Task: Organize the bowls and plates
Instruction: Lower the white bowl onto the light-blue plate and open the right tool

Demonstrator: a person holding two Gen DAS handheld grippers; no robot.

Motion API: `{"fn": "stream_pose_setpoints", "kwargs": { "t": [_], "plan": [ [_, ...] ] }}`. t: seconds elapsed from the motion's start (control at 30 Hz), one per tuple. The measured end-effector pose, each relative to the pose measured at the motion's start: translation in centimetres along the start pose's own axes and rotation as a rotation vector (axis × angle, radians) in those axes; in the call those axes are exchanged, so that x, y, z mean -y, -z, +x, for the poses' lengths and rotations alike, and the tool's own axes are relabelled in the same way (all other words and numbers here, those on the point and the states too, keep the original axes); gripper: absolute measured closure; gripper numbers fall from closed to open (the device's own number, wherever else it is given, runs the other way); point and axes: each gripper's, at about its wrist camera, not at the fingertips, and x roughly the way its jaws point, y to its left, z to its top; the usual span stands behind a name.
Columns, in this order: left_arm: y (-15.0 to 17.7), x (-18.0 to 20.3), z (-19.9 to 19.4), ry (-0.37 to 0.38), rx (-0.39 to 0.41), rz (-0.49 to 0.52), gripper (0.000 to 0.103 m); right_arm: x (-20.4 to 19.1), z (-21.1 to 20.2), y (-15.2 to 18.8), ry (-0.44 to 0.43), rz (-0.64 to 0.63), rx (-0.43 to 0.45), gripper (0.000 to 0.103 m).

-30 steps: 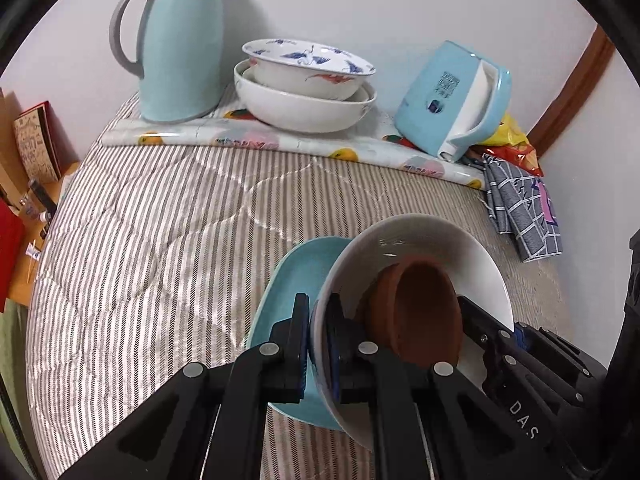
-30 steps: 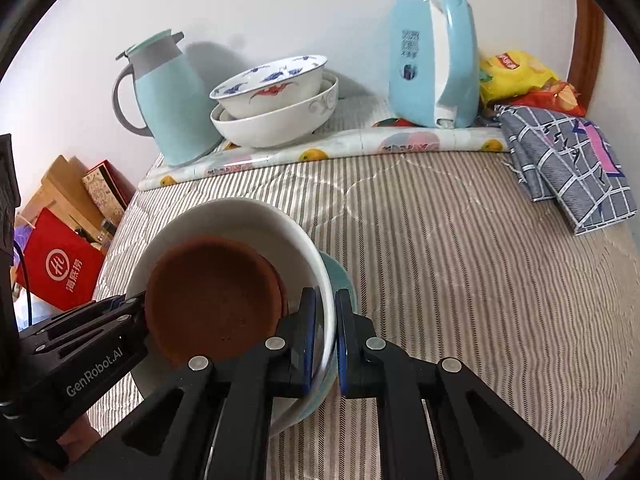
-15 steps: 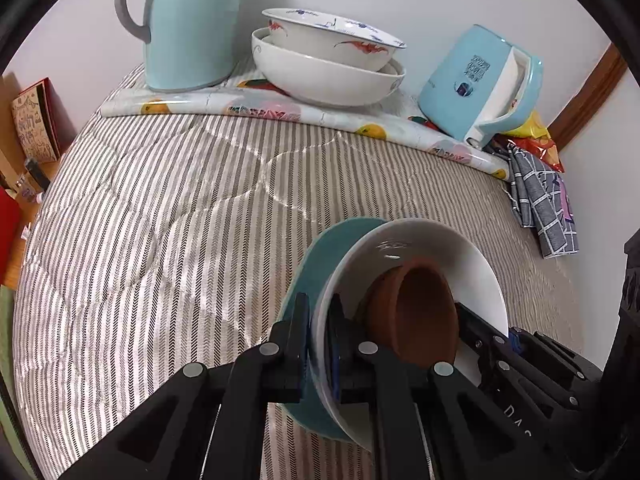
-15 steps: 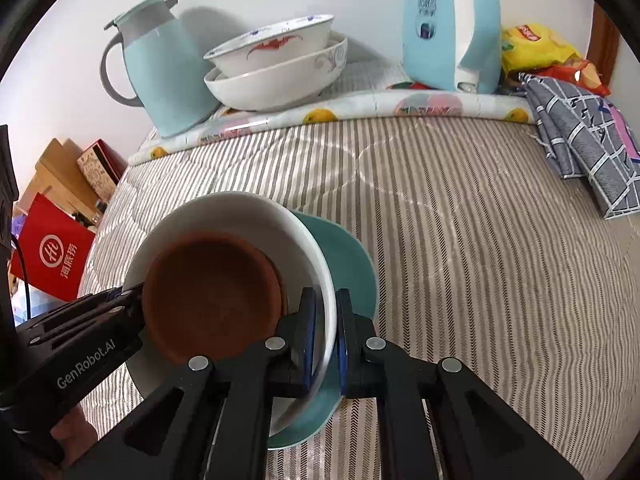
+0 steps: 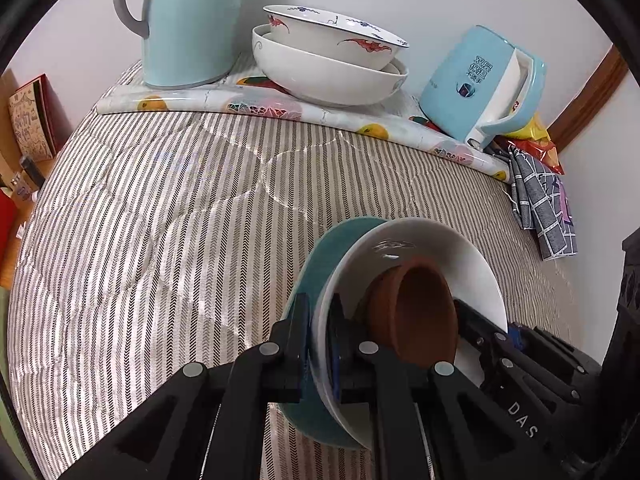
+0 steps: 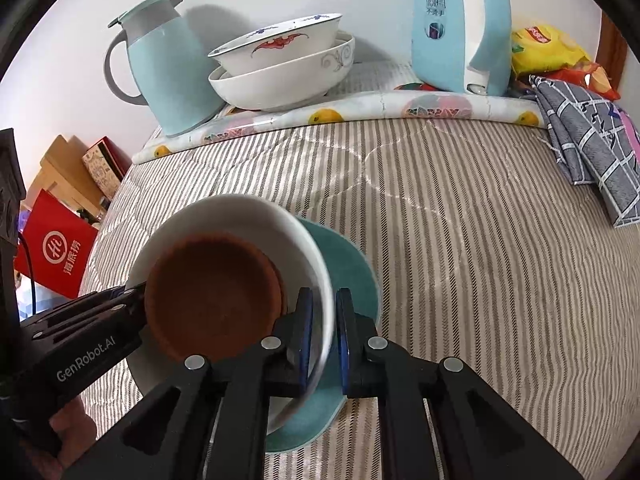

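Stack carried nearer to back bowls than one second ago. Left gripper point(image 5: 318, 344) and right gripper point(image 6: 322, 338) both clamped on white bowl point(image 5: 416, 240) rim; brown bowl point(image 6: 212, 292) inside, teal plate point(image 6: 352, 264) under. Nested bowls point(image 6: 280, 68) wait at wall. Merging not done. Whether stack touches striped quilt point(image 5: 160, 220): hidden.

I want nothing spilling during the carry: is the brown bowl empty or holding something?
Empty. The brown bowl shows only bare brown inside; it sits nested in the white bowl over the teal plate.
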Motion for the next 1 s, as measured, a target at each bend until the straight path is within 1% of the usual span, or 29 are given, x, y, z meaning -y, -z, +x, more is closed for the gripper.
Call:
{"fn": "stream_pose_setpoints", "kwargs": {
  "t": [0.07,0.17,0.37,0.43,0.47,0.57,0.63,0.7,0.77,0.83,0.9,0.93,1.0],
  "plan": [
    [0.0,0.0,0.0,-0.001,0.000,0.001,0.094,0.1,-0.2,-0.1,0.002,-0.002,0.002,0.089],
    [0.0,0.0,0.0,-0.001,0.000,-0.003,0.094,0.2,-0.5,-0.2,-0.001,-0.001,0.008,0.088],
    [0.0,0.2,0.0,-0.015,-0.009,0.011,0.093,0.0,-0.5,-0.2,0.018,-0.032,0.009,0.088],
    [0.0,0.1,0.0,-0.017,-0.014,0.011,0.092,0.1,-0.5,-0.2,0.022,-0.031,0.007,0.085],
    [0.0,0.1,0.0,-0.015,-0.016,0.011,0.092,0.1,-0.5,-0.2,0.029,-0.034,0.010,0.082],
    [0.1,0.3,-0.3,-0.026,-0.021,0.024,0.091,0.3,-0.6,-0.2,0.018,-0.037,0.008,0.082],
    [0.2,0.6,-0.3,-0.041,-0.031,0.046,0.090,0.1,-0.8,-0.1,0.020,-0.045,0.010,0.080],
    [0.3,0.5,-0.6,-0.044,-0.031,0.046,0.089,0.0,-1.2,-0.1,0.029,-0.052,0.011,0.073],
    [0.5,0.4,-1.2,-0.044,-0.026,0.045,0.087,0.0,-1.6,0.0,0.027,-0.054,0.017,0.069],
    [0.7,0.3,-1.8,-0.051,-0.014,0.045,0.084,0.0,-2.2,0.2,0.026,-0.052,0.028,0.069],
    [1.0,0.3,-2.6,-0.069,0.002,0.048,0.076,0.0,-2.9,0.5,0.026,-0.052,0.030,0.067],
    [1.1,0.3,-3.1,-0.074,0.008,0.052,0.075,0.0,-3.2,0.6,0.026,-0.051,0.035,0.066],
    [1.6,0.4,-4.1,-0.083,0.019,0.061,0.074,0.0,-4.1,0.9,0.030,-0.047,0.045,0.060]
  ]
}}
